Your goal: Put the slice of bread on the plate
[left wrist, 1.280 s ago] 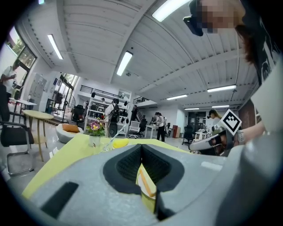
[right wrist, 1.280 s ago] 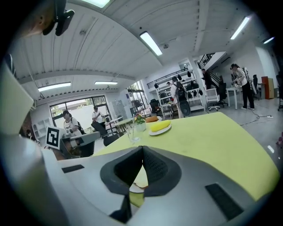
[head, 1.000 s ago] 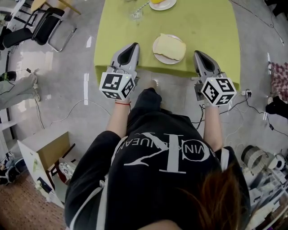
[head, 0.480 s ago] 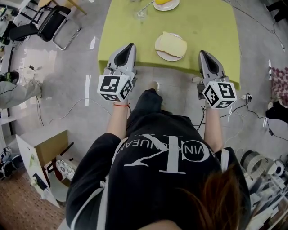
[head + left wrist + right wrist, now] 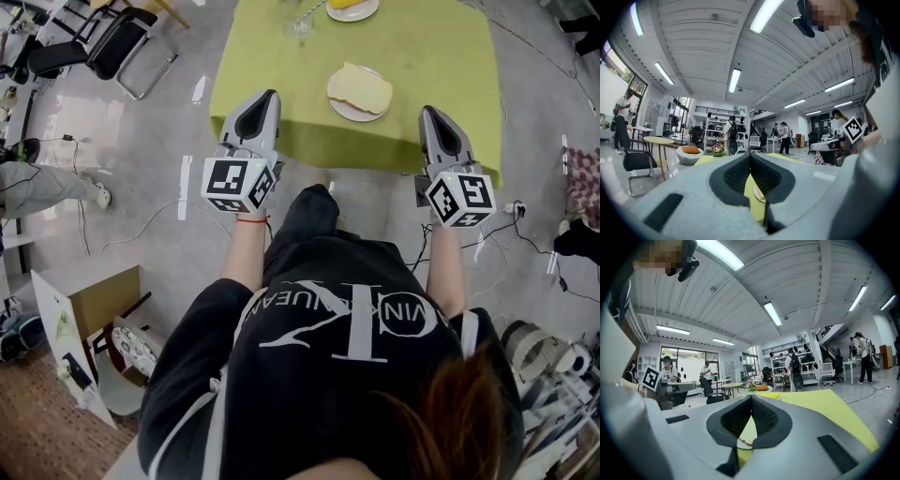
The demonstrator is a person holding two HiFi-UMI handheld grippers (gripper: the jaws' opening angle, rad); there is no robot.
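Seeing slice of bread (image 5: 361, 89) lying on plate (image 5: 339, 105) on desk (image 5: 422, 56); task looking done. Holding left gripper (image 5: 268, 96) and right gripper (image 5: 432, 112) at near edge, jaws together, gripping nothing.

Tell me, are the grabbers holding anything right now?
Nothing is held. The left gripper and the right gripper both have their jaws together with nothing between them. The slice of bread lies on the plate, apart from both.

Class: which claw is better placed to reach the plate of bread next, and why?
Right, probably: the right claw sits slightly nearer the plate than the left claw. Both are shut and empty.
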